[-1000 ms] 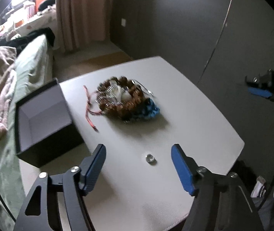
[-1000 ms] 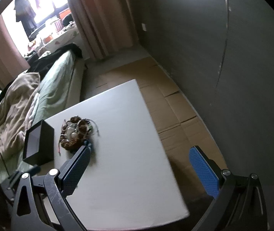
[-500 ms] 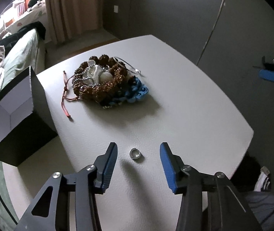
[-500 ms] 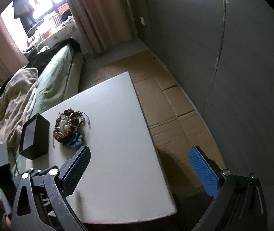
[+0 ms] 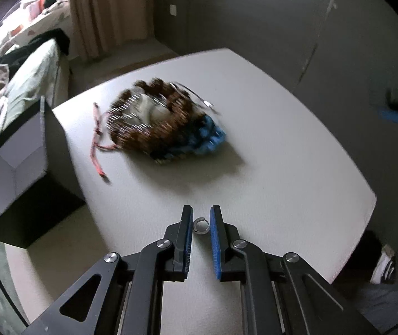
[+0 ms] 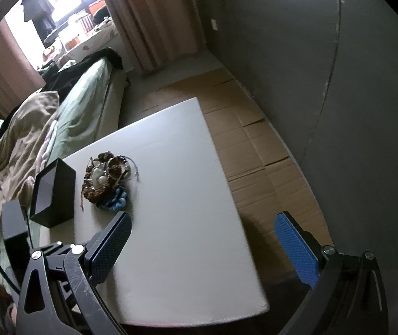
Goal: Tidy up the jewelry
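A small silver ring (image 5: 201,225) lies on the white table (image 5: 282,181) near its front edge. My left gripper (image 5: 201,223) has it between the blue pads; the jaws are closing and both pads touch the ring's sides. Further back sits a tangled pile of jewelry (image 5: 165,122): brown beads, silver chains, a blue piece and a red cord (image 5: 97,150). An open black box (image 5: 28,167) stands at the table's left edge. My right gripper (image 6: 203,217) hovers open over the table's near right part, holding nothing. The pile (image 6: 105,178) and box (image 6: 53,192) are to its left.
A bed (image 6: 81,97) with rumpled bedding runs along the table's left side. Flattened cardboard (image 6: 255,145) covers the floor to the right, below a dark wall. Curtains and a bright window are at the back.
The left gripper came down and forward over the ring while its jaws narrowed from wide open to touching it. The right gripper's view shifted a little; it stays open.
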`<act>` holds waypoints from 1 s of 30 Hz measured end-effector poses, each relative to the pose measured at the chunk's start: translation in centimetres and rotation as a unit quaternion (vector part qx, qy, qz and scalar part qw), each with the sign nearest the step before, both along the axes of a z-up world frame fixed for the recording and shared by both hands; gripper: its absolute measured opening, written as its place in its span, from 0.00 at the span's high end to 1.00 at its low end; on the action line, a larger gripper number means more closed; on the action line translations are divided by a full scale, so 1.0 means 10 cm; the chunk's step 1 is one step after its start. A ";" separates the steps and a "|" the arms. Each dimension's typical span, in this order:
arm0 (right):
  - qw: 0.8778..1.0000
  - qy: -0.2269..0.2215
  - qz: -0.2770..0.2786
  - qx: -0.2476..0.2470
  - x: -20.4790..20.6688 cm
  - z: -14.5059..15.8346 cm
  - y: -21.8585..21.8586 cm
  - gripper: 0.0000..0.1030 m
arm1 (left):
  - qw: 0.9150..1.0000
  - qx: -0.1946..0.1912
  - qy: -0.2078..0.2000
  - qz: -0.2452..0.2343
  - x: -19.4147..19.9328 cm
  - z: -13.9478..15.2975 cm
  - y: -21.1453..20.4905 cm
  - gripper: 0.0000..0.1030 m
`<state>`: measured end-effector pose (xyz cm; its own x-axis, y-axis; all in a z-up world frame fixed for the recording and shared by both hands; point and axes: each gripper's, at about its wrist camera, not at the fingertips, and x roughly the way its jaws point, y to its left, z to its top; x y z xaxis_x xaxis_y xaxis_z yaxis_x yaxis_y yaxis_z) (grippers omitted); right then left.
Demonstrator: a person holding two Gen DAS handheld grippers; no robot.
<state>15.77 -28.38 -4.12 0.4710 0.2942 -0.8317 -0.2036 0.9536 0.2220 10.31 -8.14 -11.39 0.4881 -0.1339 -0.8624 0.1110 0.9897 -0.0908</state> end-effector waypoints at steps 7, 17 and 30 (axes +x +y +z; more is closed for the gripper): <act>1.000 0.005 0.014 0.010 0.08 -0.05 0.25 0.00 | 0.996 -0.043 -0.051 0.051 0.03 0.36 0.40 0.88; 0.998 0.018 0.052 0.029 0.25 -0.20 0.76 0.27 | 0.988 -0.089 -0.094 0.085 0.15 0.64 0.74 0.88; 0.994 0.047 0.062 0.077 0.58 -0.50 1.24 0.42 | 0.977 -0.123 -0.111 0.134 0.14 0.71 1.26 0.88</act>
<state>21.61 -15.97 -9.17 0.3450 0.4727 -0.8109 -0.2895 0.8754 0.3871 11.66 4.48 -4.26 0.7050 -0.1649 -0.6898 -0.1060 0.9372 -0.3324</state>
